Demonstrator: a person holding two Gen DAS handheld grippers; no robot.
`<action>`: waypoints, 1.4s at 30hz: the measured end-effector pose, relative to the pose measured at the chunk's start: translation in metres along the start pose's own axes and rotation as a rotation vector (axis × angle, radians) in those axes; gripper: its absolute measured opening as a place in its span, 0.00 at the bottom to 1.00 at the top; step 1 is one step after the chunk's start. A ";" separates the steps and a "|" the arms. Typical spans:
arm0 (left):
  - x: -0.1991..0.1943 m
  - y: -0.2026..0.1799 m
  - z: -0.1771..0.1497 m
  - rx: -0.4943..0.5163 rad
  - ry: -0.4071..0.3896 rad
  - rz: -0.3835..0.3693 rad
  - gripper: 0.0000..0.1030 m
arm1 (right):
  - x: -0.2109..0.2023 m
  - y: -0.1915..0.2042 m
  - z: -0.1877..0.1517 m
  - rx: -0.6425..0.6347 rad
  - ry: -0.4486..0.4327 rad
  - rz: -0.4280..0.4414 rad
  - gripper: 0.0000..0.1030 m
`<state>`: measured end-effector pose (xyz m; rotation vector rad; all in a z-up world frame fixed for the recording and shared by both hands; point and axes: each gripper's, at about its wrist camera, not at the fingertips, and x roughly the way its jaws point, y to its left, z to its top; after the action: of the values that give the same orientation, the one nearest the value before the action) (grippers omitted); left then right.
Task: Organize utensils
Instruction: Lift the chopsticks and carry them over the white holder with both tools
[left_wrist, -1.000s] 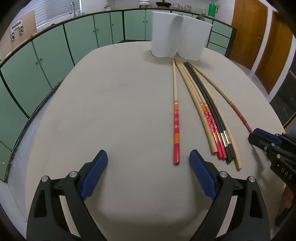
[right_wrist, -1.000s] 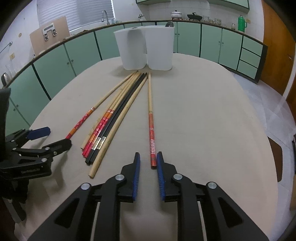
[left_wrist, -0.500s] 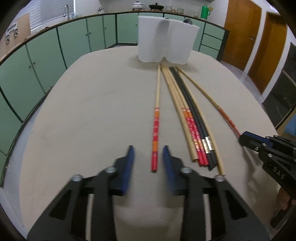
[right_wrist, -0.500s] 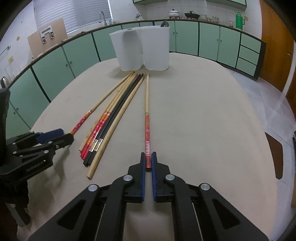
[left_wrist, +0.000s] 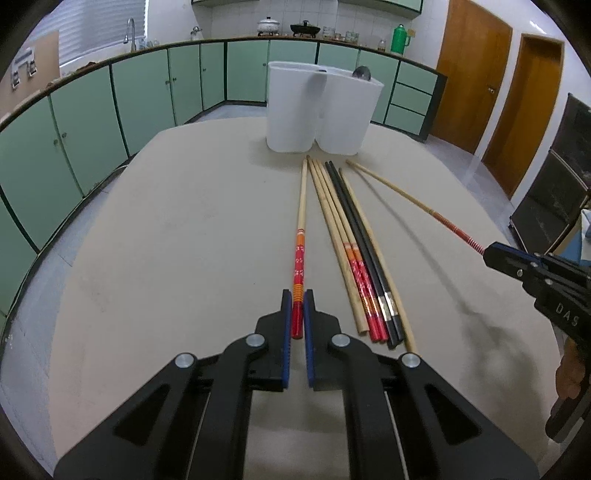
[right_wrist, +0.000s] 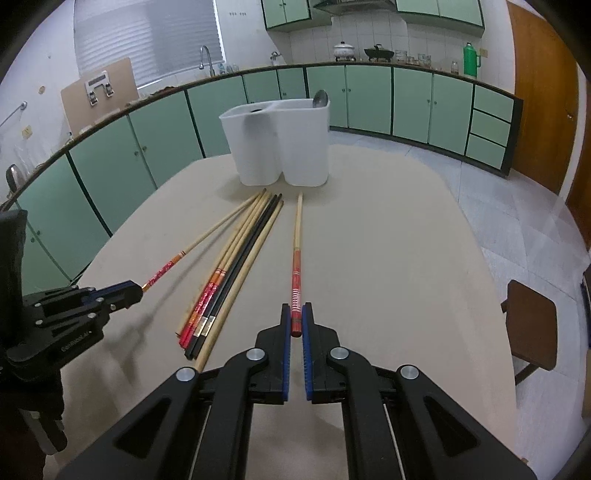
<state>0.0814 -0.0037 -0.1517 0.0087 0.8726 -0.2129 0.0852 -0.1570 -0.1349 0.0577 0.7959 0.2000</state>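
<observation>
My left gripper (left_wrist: 297, 308) has just closed on one red-ended chopstick (left_wrist: 300, 236), and my right gripper (right_wrist: 296, 319) clamps another chopstick (right_wrist: 296, 251). Each is pinched at its near end, so the tips point toward the far white holder (right_wrist: 277, 144).

Table top (left_wrist: 184, 258): matt beige, faintly scuffed. Chopsticks (left_wrist: 334, 221) before the white holder (left_wrist: 321, 114): pale wood, glossy red-painted ends; two black lacquered. Holder: smooth matt plastic. Cabinets (left_wrist: 147, 96) behind it: satin green.

Black gripper (left_wrist: 297, 301), blue pads (left_wrist: 286, 317)
</observation>
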 end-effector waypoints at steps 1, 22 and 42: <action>0.001 0.001 -0.004 0.003 0.008 0.004 0.05 | 0.001 0.000 -0.002 -0.001 0.005 -0.001 0.06; 0.017 0.010 -0.013 -0.019 0.024 -0.008 0.17 | 0.029 -0.008 -0.032 0.048 0.092 -0.004 0.06; -0.056 -0.001 0.018 0.000 -0.166 0.001 0.05 | -0.018 -0.005 0.011 -0.001 -0.037 0.002 0.06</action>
<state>0.0599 0.0040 -0.0978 -0.0083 0.7072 -0.2095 0.0811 -0.1650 -0.1153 0.0613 0.7585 0.2004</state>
